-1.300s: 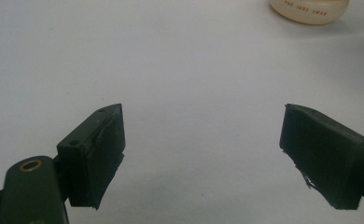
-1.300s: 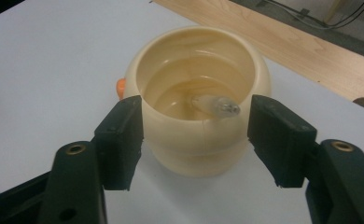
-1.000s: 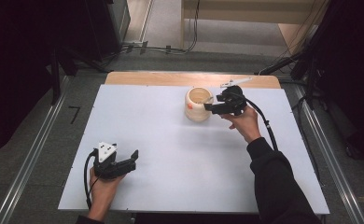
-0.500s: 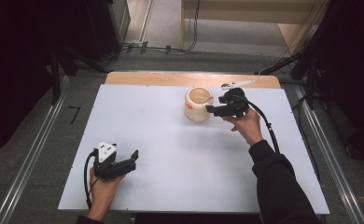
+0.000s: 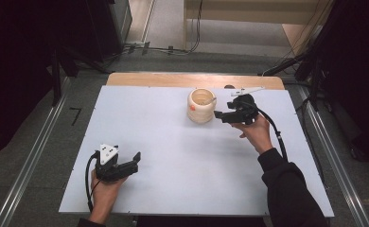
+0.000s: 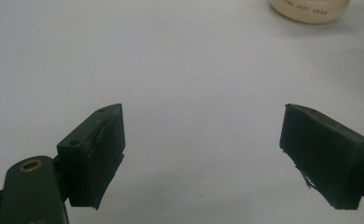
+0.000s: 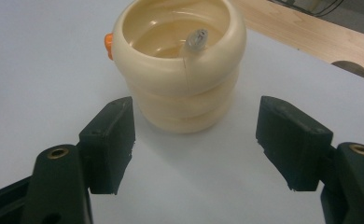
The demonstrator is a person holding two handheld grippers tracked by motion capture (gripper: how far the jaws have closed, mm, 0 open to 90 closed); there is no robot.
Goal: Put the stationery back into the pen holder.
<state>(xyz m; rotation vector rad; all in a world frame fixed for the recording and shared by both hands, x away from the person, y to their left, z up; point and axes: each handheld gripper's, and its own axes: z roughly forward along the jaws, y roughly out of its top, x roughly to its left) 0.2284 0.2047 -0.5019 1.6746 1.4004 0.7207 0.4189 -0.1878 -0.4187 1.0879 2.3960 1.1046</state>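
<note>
Where the white tabletop (image 5: pixel 173 156) comes nearest the person, the left gripper (image 5: pixel 134 160) rests low at the near left, its jaws spread wide over bare board and holding nothing. Farther in and to the right, the right gripper (image 5: pixel 216 115) is held just beside a cream ribbed cup (image 5: pixel 201 106), its jaws also spread wide, pointing left at the cup with a gap between. That cup stands upright toward the far middle of the table.

Beyond the white sheet a strip of wooden table edge (image 5: pixel 173 79) shows, then grey floor with cables (image 5: pixel 173 48), and dark room on both sides.

From the right gripper view, the cup (image 7: pixel 182 70) shows three stacked rings, an orange knob on its left side and a small clear object leaning against the inside of the rim; the high view gives only a faint mark there. What that object is stays hard to make out. From the left gripper view, the cup's base (image 6: pixel 311 10) is cut off at the top edge, with small red lettering too blurred to read surely. At the far right corner a white flat piece (image 5: pixel 247 90) lies, unclear in kind.
</note>
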